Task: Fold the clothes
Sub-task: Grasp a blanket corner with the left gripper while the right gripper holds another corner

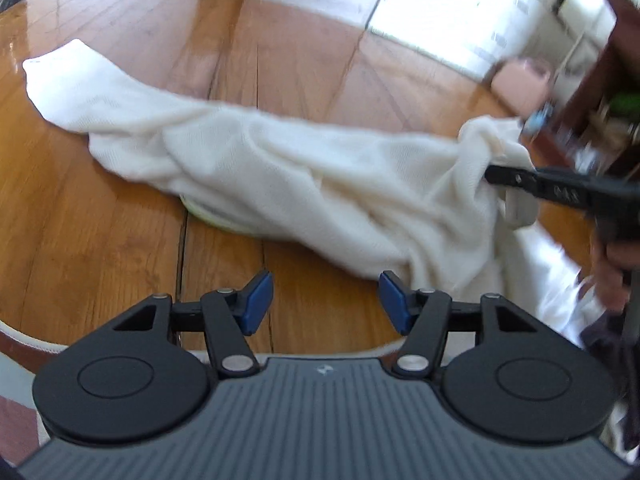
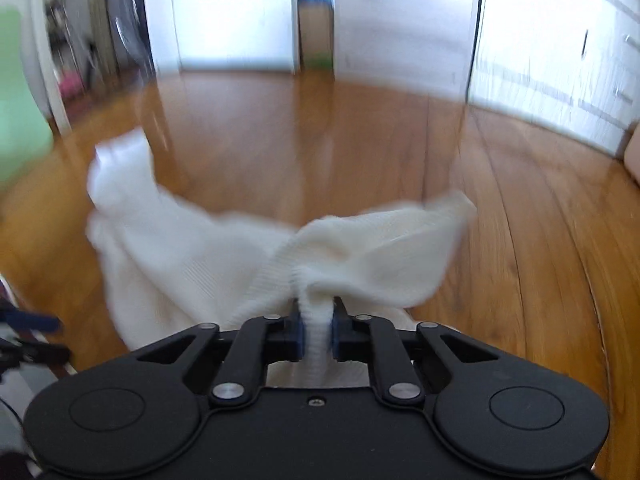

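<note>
While the cream knit garment (image 1: 256, 160) lies stretched in a rumpled band across the wooden floor (image 1: 120, 216), the right gripper (image 2: 319, 330) has its blue-padded fingers (image 2: 299, 334) pinched tight on a ribbed edge of it, lifting that end off the boards. The left gripper (image 1: 326, 300) hangs just short of the cloth, fingers spread wide and holding nothing. A greenish edge (image 1: 208, 216) peeks from under the garment's middle
</note>
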The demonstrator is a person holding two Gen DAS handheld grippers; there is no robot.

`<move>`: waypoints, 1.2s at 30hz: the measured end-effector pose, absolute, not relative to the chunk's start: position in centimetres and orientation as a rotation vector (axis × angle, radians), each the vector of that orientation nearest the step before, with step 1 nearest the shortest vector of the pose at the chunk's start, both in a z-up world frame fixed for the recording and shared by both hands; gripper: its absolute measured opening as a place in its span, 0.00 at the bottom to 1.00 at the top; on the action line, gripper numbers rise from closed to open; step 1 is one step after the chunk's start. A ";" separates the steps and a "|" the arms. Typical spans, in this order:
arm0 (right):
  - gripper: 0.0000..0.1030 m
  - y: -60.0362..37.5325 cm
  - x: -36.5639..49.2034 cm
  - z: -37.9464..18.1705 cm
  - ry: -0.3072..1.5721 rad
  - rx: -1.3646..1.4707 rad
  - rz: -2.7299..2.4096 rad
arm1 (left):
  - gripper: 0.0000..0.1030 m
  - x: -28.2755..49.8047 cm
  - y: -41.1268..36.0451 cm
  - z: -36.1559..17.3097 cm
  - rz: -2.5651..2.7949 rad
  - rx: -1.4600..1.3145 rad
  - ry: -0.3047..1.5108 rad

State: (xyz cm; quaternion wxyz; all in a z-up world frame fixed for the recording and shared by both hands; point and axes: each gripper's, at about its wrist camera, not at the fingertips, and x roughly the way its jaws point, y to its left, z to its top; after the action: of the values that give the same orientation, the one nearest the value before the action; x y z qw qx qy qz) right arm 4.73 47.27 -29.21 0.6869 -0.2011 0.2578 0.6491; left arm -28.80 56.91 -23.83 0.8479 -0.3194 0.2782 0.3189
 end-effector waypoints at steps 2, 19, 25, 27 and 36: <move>0.10 45.5 3.3 -27.2 0.557 -0.363 1.553 | 0.57 -29.3 56.5 -22.9 0.669 -0.642 0.545; 0.10 39.6 2.0 -26.2 0.689 -0.268 1.594 | 0.73 -24.2 51.2 -22.5 0.407 -0.399 0.656; 0.10 40.9 2.4 -20.7 0.640 -0.196 1.603 | 0.82 -19.3 48.9 -24.8 0.620 -0.329 0.628; 0.10 40.8 2.3 -19.8 0.644 -0.190 1.624 | 0.84 -18.7 49.7 -24.9 0.680 -0.348 0.586; 0.46 40.3 3.7 -22.1 0.531 -0.392 1.469 | 0.04 -23.3 55.9 -21.6 0.853 -0.323 0.391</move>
State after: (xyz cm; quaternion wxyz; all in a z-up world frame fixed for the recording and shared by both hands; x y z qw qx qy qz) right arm 3.70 40.29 -22.05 0.6928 -0.1757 0.2379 0.6577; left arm -23.32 55.93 -21.61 0.8793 -0.1550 0.1877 0.4094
